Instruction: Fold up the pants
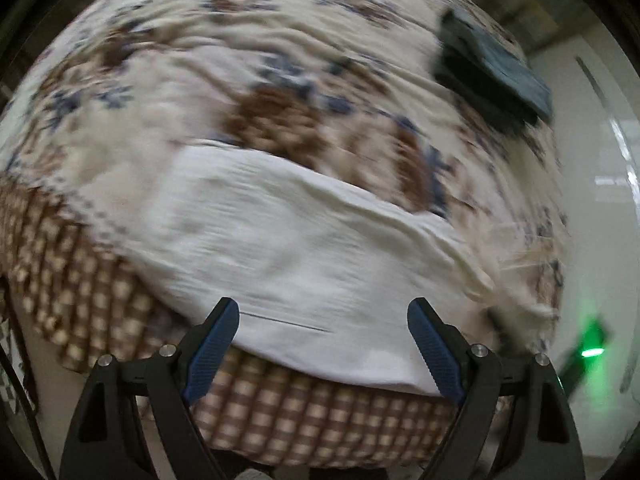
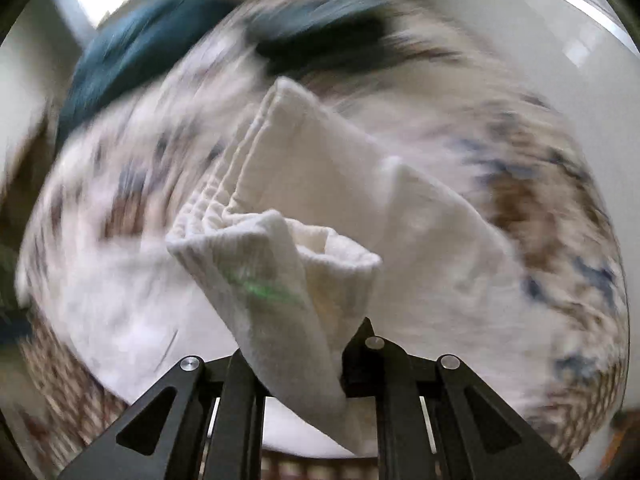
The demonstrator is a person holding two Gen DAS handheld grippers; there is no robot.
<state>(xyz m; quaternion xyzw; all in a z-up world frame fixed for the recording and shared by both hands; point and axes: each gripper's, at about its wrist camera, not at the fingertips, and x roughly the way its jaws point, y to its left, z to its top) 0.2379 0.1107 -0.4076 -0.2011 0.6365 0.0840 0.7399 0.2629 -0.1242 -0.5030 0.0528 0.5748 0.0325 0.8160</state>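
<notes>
White pants lie spread on a floral bed cover in the left wrist view. My left gripper is open and empty, its blue-padded fingers just above the near edge of the pants. In the right wrist view the pants show their gathered waistband, and my right gripper is shut on a bunched fold of the white cloth, which is lifted off the bed. The right fingertips are hidden by the cloth. Both views are motion-blurred.
A brown checked sheet runs along the bed's near edge. A folded dark blue-grey garment lies at the far right of the bed; it also shows at the top of the right wrist view. White floor lies to the right.
</notes>
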